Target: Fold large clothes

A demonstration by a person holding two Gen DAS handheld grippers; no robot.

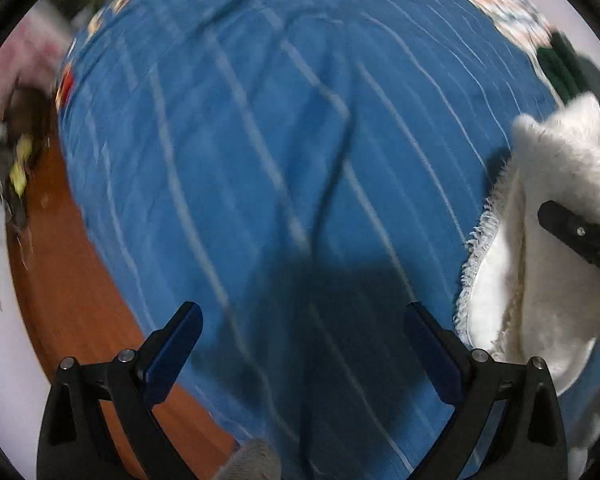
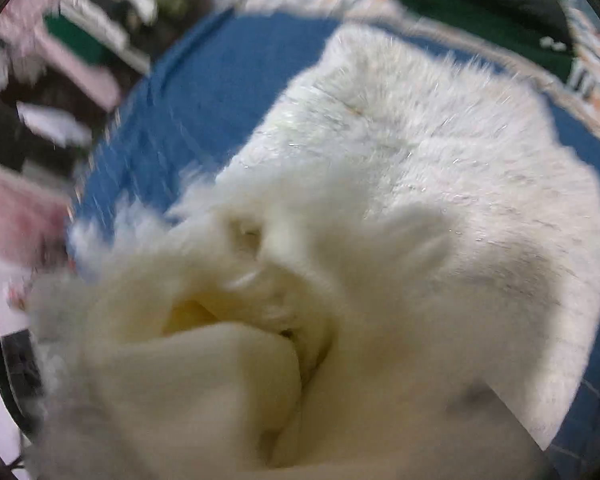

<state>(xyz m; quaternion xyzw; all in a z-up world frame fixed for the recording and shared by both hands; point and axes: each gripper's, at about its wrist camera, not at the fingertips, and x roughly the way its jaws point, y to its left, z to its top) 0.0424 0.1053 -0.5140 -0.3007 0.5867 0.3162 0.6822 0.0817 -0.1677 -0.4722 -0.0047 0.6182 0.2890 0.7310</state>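
Observation:
A fluffy white garment [image 2: 400, 200] fills most of the right wrist view, bunched close to the camera over a blue striped bedspread [image 2: 204, 92]. It hides my right gripper's fingers there. In the left wrist view the same white garment [image 1: 540, 240] hangs at the right edge, with my right gripper [image 1: 580, 236] pressed into it, seemingly shut on it. My left gripper [image 1: 304, 344] is open and empty, hovering above the bedspread [image 1: 260, 140], left of the garment.
An orange-brown wooden floor [image 1: 72, 280] lies left of the bed. Blurred clutter [image 1: 16, 152] sits at the far left. A patterned cloth [image 1: 496, 4] and a dark green item [image 1: 556, 68] lie at the bed's far side.

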